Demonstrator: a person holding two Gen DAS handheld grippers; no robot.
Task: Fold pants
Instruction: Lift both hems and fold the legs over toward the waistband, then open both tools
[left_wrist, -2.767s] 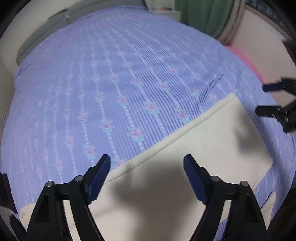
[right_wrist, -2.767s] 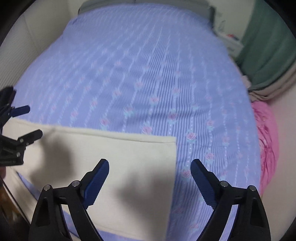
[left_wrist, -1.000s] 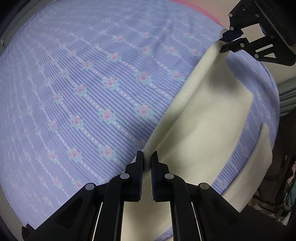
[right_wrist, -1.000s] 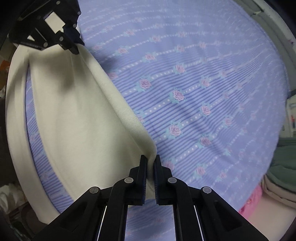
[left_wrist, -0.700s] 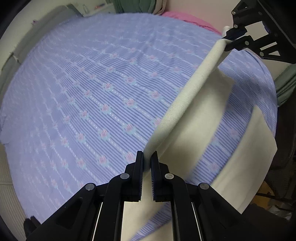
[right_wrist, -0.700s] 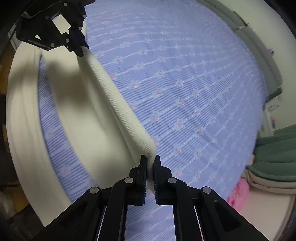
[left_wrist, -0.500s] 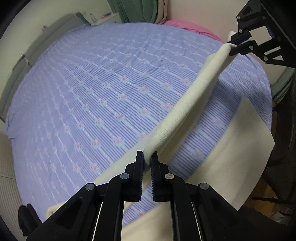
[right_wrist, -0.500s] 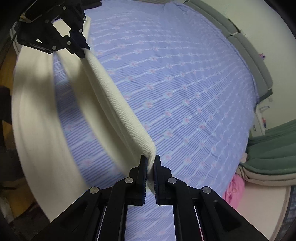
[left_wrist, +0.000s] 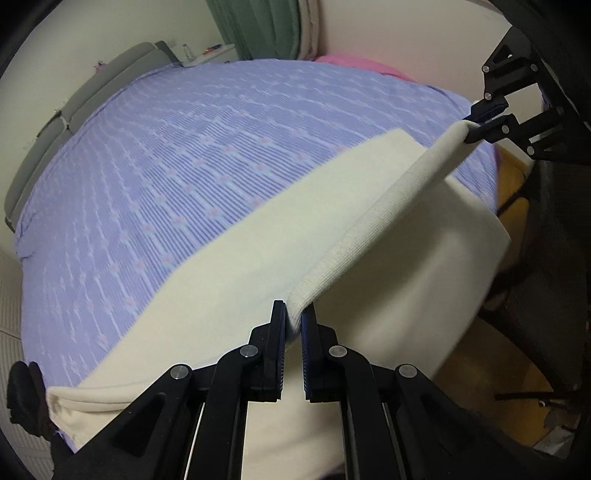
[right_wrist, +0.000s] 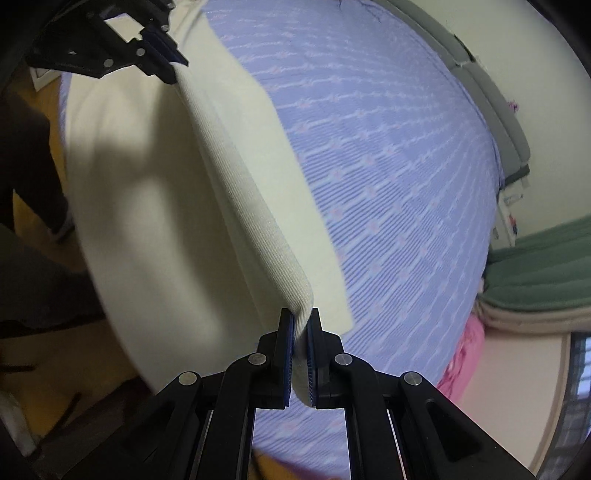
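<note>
Two grippers hold cream pants taut over a bed.
Left gripper and right gripper each have their jaws clamped on the ribbed edge, lifted between them; the remaining fabric drapes across the lilac floral sheet's near edge.

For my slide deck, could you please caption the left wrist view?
Left gripper and right gripper clamp the cream pants above a floral bedsheet.
</note>
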